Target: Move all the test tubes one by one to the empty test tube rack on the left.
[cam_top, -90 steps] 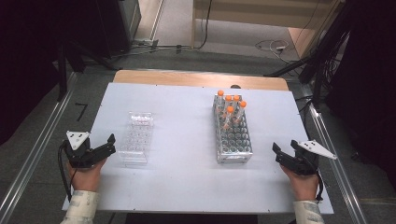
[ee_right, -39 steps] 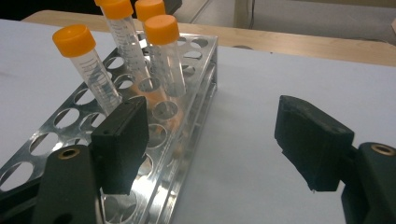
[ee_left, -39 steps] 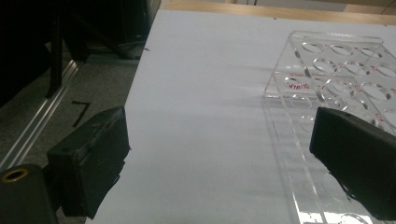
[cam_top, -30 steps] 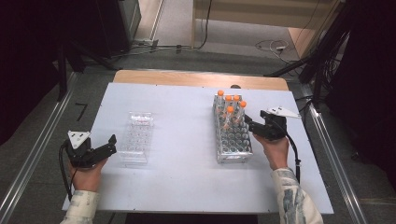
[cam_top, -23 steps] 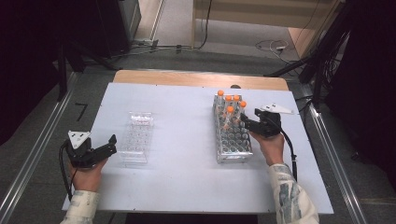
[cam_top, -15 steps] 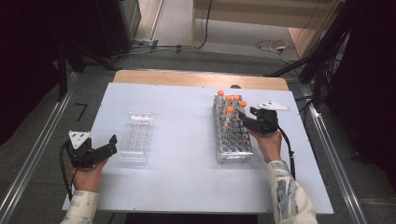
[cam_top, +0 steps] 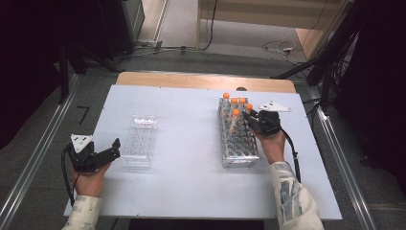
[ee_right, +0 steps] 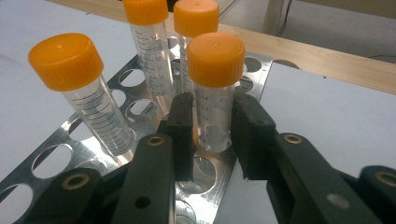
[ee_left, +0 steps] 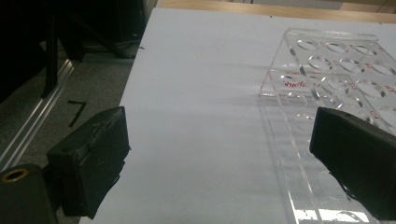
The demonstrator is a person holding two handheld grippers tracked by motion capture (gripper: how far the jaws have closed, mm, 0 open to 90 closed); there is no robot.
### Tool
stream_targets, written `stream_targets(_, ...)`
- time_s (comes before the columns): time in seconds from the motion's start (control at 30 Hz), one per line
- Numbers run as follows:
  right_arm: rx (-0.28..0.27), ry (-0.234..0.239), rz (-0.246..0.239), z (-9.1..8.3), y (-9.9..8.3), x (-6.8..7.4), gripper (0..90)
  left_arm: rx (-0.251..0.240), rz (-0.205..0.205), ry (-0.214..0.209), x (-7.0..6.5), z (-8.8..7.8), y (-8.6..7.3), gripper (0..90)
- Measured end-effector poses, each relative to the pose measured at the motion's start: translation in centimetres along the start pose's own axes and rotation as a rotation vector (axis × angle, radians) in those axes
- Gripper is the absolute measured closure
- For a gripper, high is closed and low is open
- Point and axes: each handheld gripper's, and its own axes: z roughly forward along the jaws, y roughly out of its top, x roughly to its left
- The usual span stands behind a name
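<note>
We see the right gripper (ee_right: 212, 135) with its black jaws, which have just been closing, clamped on a clear graduated centrifuge tube (ee_right: 215, 116) with a smooth orange screw cap, standing upright in the perforated metal tube rack (ee_right: 60, 163). Three more orange-capped tubes (ee_right: 84, 93) crowd just beyond and to the left of the jaws in the right gripper view, the nearest close beside the left jaw. Out on the white table (cam_top: 191, 143), the left gripper (cam_top: 112, 149) rests with jaws spread wide and empty; one jaw overlaps the near edge of the clear acrylic rack (ee_left: 327, 79) with round holes.
</note>
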Motion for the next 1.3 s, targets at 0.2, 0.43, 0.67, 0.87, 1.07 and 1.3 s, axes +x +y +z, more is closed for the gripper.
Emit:
stream_targets(0.2, -0.008, -0.014, -0.003, 0.0, 0.0, -0.1, 71.4, 0.002, 0.000, -0.004, 0.0, 0.0, 0.0, 5.2)
stream_targets(0.43, -0.055, -0.017, 0.009, -1.0, 1.0, -0.1, 71.7, 0.003, 0.004, -0.001, 0.0, 0.0, 0.0, 5.2)
stream_targets(0.67, -0.101, -0.022, 0.026, -2.3, 2.0, -0.1, 72.0, -0.002, -0.001, 0.002, 0.0, -0.1, 0.0, 5.1)
stream_targets(0.87, -0.125, -0.018, 0.022, -3.5, 2.4, 0.0, 72.2, 0.015, -0.011, -0.005, 0.0, 0.0, 0.1, 5.0)
stream_targets(1.07, -0.137, 0.000, 0.009, -5.2, 2.6, 0.7, 72.2, 0.014, -0.034, -0.022, 0.0, -0.3, 0.2, 5.0)
stream_targets(1.3, -0.142, 0.020, 0.001, -7.0, 2.5, 2.2, 72.3, 0.009, -0.039, -0.031, 0.0, -0.5, 0.2, 4.9)
